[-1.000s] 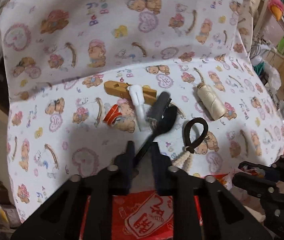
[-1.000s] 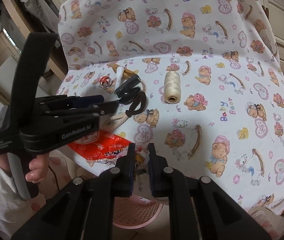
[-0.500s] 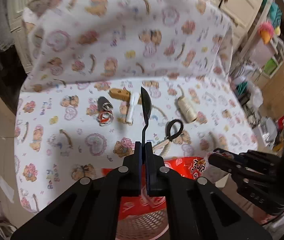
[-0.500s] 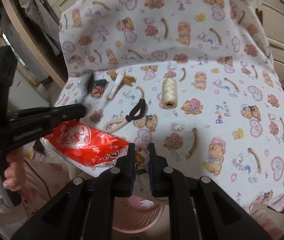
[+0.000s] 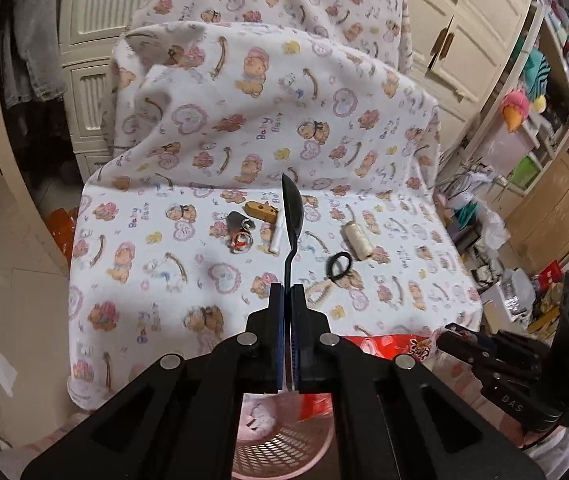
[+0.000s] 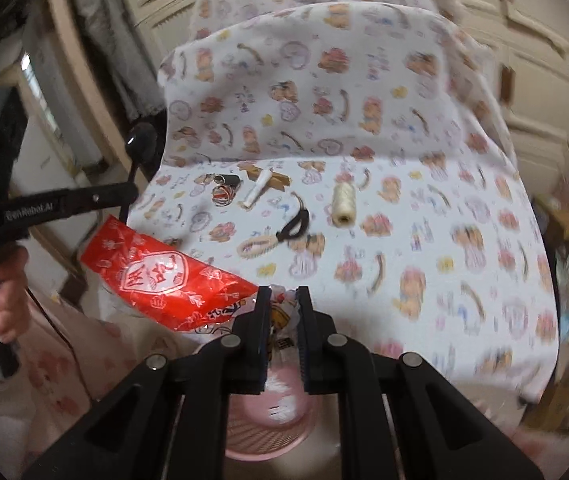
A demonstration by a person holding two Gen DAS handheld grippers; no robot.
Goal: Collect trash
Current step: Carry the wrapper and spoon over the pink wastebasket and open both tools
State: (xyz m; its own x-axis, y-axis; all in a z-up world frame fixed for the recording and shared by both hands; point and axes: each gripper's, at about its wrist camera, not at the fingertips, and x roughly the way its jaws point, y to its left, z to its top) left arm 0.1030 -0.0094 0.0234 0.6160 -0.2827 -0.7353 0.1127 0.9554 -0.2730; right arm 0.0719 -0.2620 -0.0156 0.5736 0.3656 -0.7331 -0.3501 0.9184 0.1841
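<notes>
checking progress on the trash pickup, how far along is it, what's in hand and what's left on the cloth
Done: something pale already lies in the pink basket. In hand: left gripper clamps a black spoon; right gripper pinches the red wrapper by its edge. Left on the cloth: twine spool, hair tie, wooden piece, white tube.

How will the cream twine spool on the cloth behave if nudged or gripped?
The twine spool lies on its side, a cylinder, so it will probably roll if pushed sideways. The wound cord looks soft, so it should give slightly under the jaws. Probably light.
</notes>
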